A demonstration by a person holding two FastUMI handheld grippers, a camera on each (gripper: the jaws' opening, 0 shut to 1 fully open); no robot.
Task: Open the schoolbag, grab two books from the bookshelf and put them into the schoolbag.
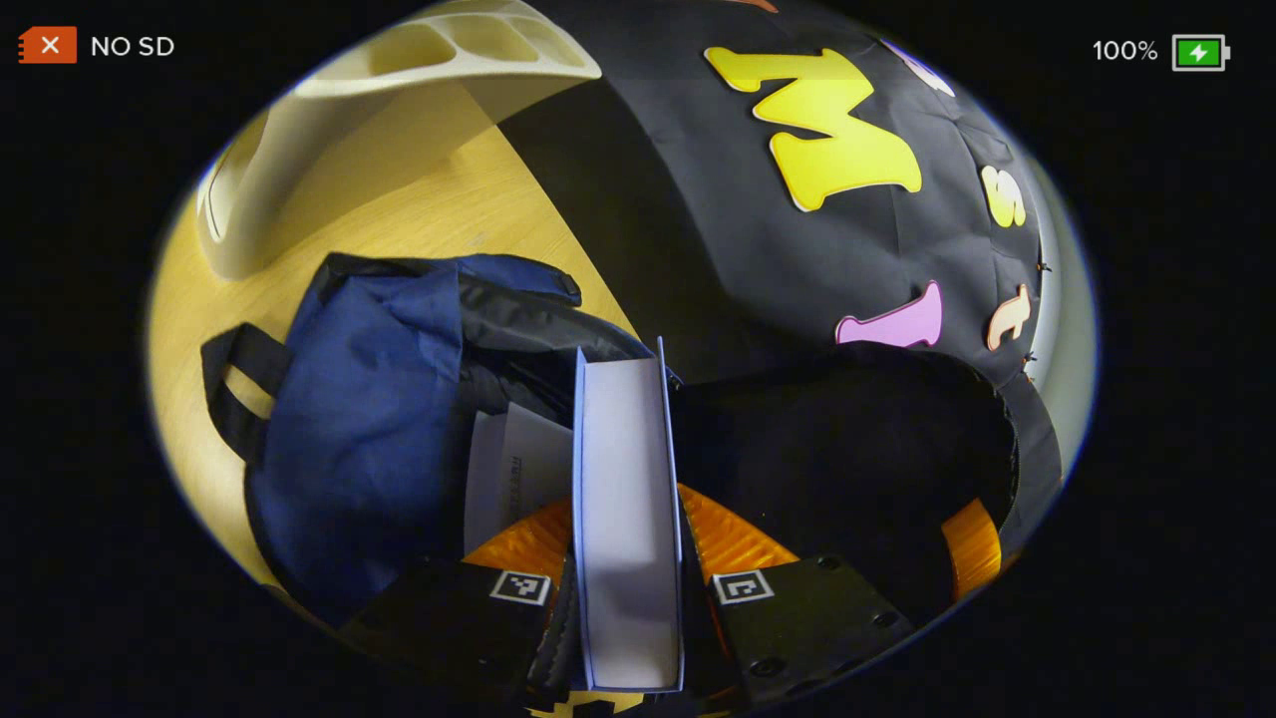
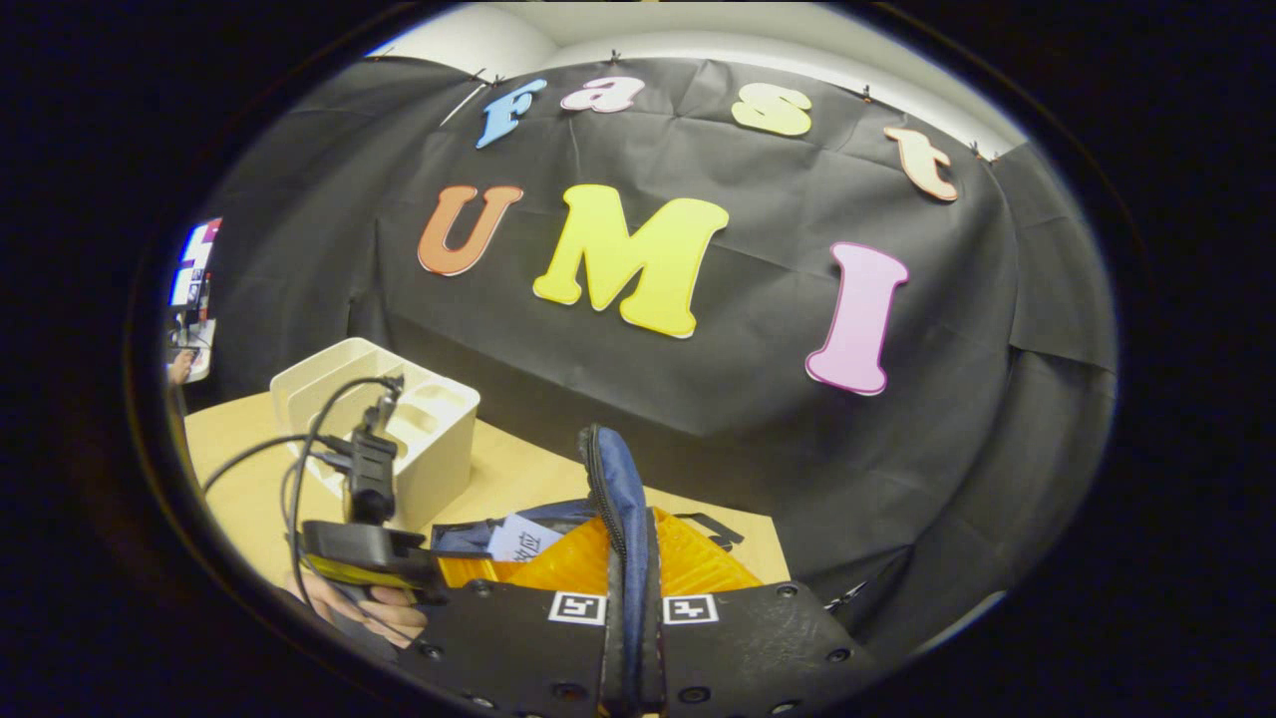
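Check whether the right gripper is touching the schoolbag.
Touching. In the right gripper view, the right gripper has both fingers pinching the schoolbag edge between them.

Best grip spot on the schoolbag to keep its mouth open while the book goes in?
The zippered rim of the schoolbag, taken from above, as the right gripper has it now: that edge stands up thin between the fingers. The left gripper holds the book over the opening.

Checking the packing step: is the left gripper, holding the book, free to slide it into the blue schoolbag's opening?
Probably yes. The left gripper grips the pale-covered book above the open blue schoolbag; the right gripper pinches the bag's edge.
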